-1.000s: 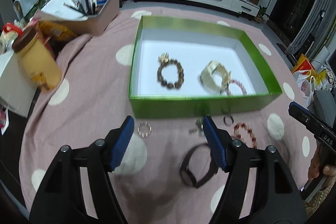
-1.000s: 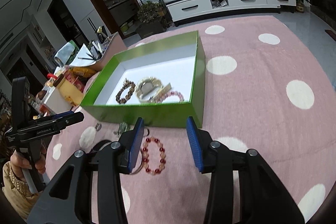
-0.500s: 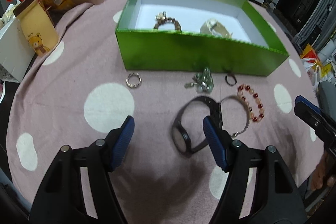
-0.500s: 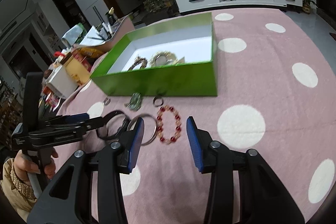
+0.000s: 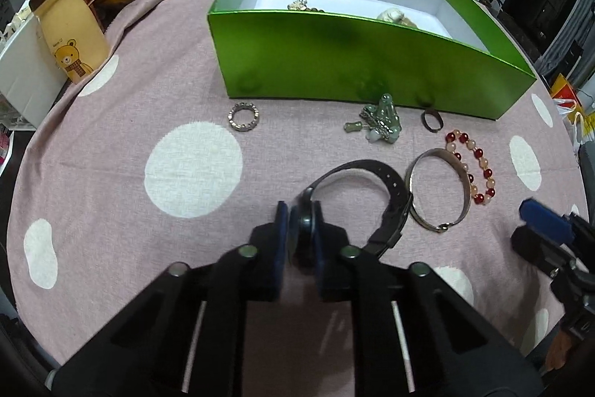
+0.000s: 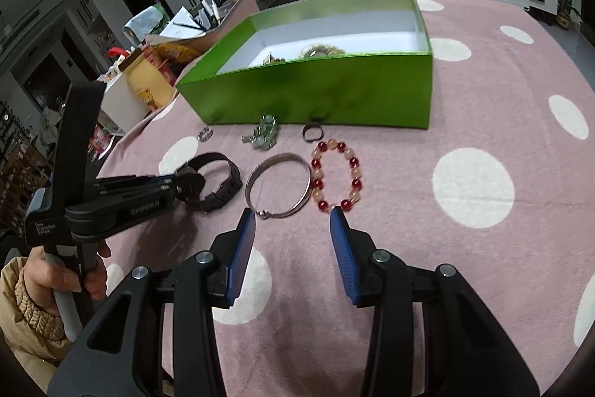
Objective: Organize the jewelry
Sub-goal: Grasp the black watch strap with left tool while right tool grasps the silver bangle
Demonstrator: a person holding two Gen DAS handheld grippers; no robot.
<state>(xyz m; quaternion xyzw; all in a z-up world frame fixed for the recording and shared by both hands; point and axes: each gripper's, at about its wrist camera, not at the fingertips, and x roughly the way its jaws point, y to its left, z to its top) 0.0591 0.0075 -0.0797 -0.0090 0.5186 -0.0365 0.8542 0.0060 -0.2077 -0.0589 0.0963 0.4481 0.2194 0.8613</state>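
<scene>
So the left tongs [image 5: 300,229] are clamped tight on the round face of the black strap wristwatch [image 5: 386,188], which sits on the pink polka-dot cloth of the counter [image 5: 111,173], with its strap loop curling away to the right toward the thin silver metal bangle [image 5: 437,190]. What matters for the next move is that the shiny green cardboard box [image 5: 334,62] sits straight ahead of those tongs with its tall near wall facing them, so I'd guess the watch has to go up and over that wall to land inside. The right tongs [image 6: 293,237] are spread wide, holding nothing, hovering just short of the bangle and the red and peach bead bracelet [image 6: 336,175], so that hand is nearer those 2.
</scene>
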